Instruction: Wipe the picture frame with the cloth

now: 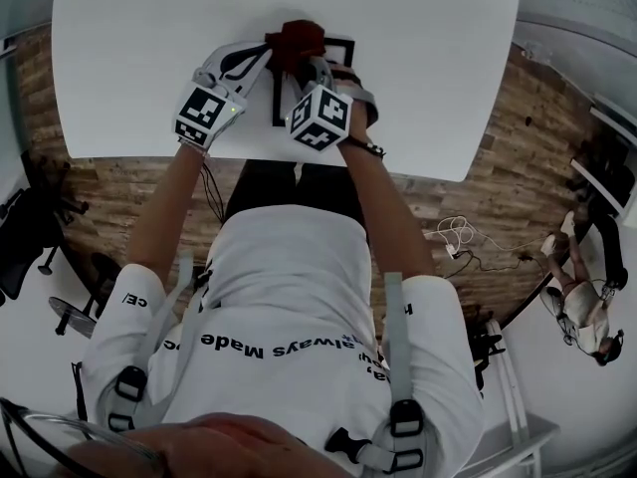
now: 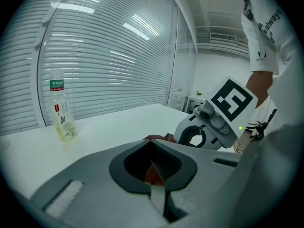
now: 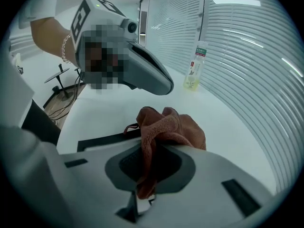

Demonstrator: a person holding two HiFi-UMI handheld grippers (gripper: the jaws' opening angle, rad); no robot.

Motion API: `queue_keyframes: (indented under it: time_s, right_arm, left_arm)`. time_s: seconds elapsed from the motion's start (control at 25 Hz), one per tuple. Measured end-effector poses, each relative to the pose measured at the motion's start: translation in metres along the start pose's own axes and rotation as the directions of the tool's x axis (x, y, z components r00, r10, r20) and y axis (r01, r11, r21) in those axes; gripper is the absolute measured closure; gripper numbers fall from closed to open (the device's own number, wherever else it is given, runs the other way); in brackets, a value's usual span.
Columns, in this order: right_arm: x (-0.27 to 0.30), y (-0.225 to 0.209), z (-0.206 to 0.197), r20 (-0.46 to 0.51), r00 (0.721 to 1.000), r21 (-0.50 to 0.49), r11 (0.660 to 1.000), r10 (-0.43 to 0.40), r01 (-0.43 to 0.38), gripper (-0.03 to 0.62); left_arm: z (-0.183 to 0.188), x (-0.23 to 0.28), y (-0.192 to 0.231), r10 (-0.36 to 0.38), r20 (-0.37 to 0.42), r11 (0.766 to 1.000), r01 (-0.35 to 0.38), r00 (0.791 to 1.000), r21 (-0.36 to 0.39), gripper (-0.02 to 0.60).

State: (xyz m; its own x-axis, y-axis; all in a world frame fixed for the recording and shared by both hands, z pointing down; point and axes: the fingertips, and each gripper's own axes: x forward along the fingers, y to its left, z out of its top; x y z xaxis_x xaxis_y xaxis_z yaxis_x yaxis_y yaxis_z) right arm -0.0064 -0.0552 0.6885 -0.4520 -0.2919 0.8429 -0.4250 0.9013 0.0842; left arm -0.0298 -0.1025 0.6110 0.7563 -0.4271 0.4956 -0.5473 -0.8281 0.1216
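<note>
A white bench [image 1: 129, 58] on wood flooring [image 1: 498, 207] is being backed by slatted blinds [image 2: 109, 56]. "always Made" is being shown on the shirt [image 1: 289, 297]. A bottle [image 3: 194, 68] beyond the picture frame [image 3: 102, 140] is being caught only by the gripper views. The cloth [image 3: 166, 127], at the frame's far edge, is being clenched by the right hand-held gripper [image 3: 153, 151]; the left hand-held gripper [image 2: 148, 140] is being held closed.

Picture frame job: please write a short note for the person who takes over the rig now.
Right gripper: shut on the cloth, at the edge of the picture frame.
Left gripper: shut, holding nothing, beside the right one.
The frame lies flat on the white table.
Done: cloth gripped; how much is wiped cannot be told.
Left to do: wipe the frame.
</note>
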Motion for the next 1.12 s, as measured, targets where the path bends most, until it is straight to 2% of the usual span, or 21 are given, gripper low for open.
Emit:
queue_keyframes:
  time_s: [0.4,0.56,1.0,1.12]
  right_arm:
    - [-0.011,0.046,-0.017,-0.034,0.996,-0.019,0.996,0.083,-0.084,0.579]
    - [-0.017,0.064,-0.022,-0.049,0.992,-0.030,0.992,0.117,-0.119,0.579]
    - [-0.036,0.116,-0.037,-0.102,0.976,-0.151,0.967,0.193,-0.207,0.579]
    - [-0.038,0.123,-0.038,-0.115,0.971,-0.181,0.956,0.211,-0.229,0.579]
  left_arm:
    - [-0.015,0.017,0.006,-0.035,-0.055,0.999,0.036,0.998,0.017,0.580]
    - [-0.028,0.029,0.007,-0.047,-0.099,0.998,0.051,0.994,0.031,0.580]
    - [-0.059,0.042,0.007,-0.046,-0.192,0.998,0.055,0.980,0.044,0.580]
    - [-0.061,0.042,0.009,-0.045,-0.196,0.998,0.055,0.980,0.043,0.580]
